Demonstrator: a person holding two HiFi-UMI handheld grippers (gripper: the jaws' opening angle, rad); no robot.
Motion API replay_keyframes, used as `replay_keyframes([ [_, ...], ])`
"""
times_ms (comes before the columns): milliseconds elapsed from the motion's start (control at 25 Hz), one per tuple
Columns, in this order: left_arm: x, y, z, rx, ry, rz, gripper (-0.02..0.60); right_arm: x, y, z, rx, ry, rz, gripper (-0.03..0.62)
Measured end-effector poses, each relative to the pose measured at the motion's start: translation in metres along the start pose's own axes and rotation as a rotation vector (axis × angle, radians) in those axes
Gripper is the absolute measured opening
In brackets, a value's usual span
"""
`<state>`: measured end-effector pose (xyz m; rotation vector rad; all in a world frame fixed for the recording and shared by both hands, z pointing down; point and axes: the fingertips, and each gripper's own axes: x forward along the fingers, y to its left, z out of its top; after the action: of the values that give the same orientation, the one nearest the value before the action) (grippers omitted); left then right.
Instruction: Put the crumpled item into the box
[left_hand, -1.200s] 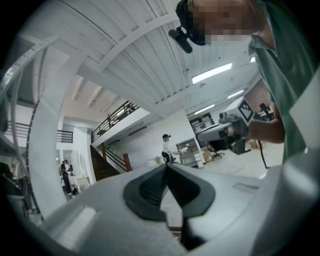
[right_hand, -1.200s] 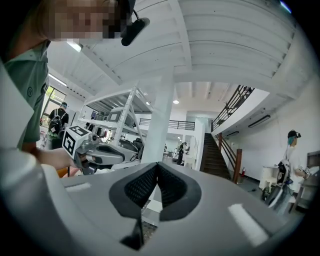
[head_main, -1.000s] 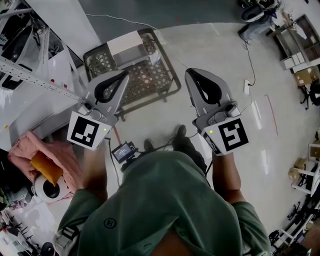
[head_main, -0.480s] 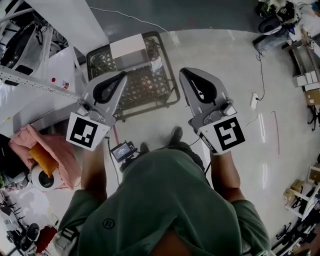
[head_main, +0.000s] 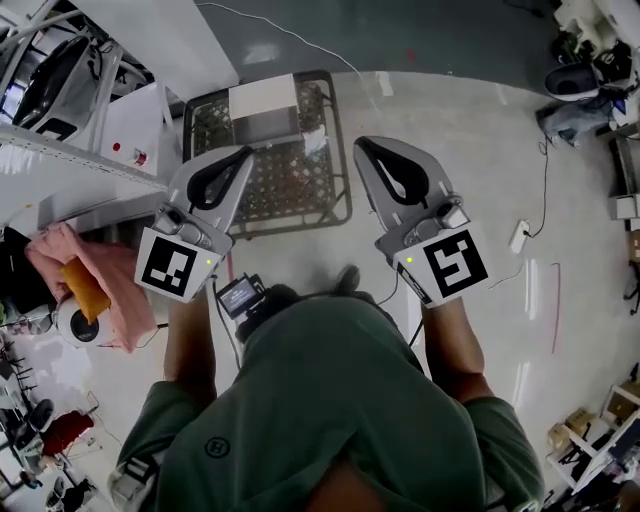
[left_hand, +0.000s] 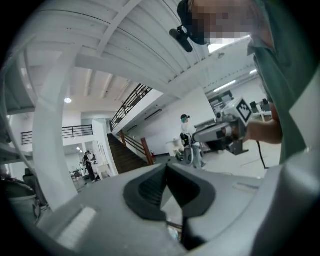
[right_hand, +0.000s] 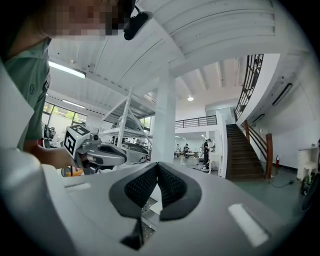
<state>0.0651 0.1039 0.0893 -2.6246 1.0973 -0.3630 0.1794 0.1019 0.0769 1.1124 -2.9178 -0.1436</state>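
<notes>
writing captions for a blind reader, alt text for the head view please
Seen from above, a person in green holds the left hand-held gripper and right hand-held gripper, both shut and empty, pointing toward a wire basket with a white box inside.

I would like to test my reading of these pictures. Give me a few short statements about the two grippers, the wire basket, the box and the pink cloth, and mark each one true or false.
1. The left gripper and the right gripper are both shut. True.
2. The left gripper holds the crumpled item. False: it holds nothing; a crumpled white piece lies in the wire basket.
3. The wire basket stands on a table. False: it stands on the floor.
4. A white box sits in the wire basket. True.
5. The pink cloth lies to the person's right. False: it lies to the left.
</notes>
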Motion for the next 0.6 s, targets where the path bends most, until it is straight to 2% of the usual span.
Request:
replay_keyframes([
  [200,0.019,-0.005,0.0,0.003,0.028,0.011,0.003,-0.003,-0.021,-0.006,0.012,-0.003,0.025,0.006],
  [360,0.028,0.006,0.001,0.001,0.032,0.011,0.003,0.005,-0.029,-0.006,0.015,0.004,0.023,0.006],
  [600,0.051,0.026,-0.019,-0.031,0.021,-0.036,0.003,0.025,-0.042,-0.019,0.011,0.053,-0.013,0.006],
])
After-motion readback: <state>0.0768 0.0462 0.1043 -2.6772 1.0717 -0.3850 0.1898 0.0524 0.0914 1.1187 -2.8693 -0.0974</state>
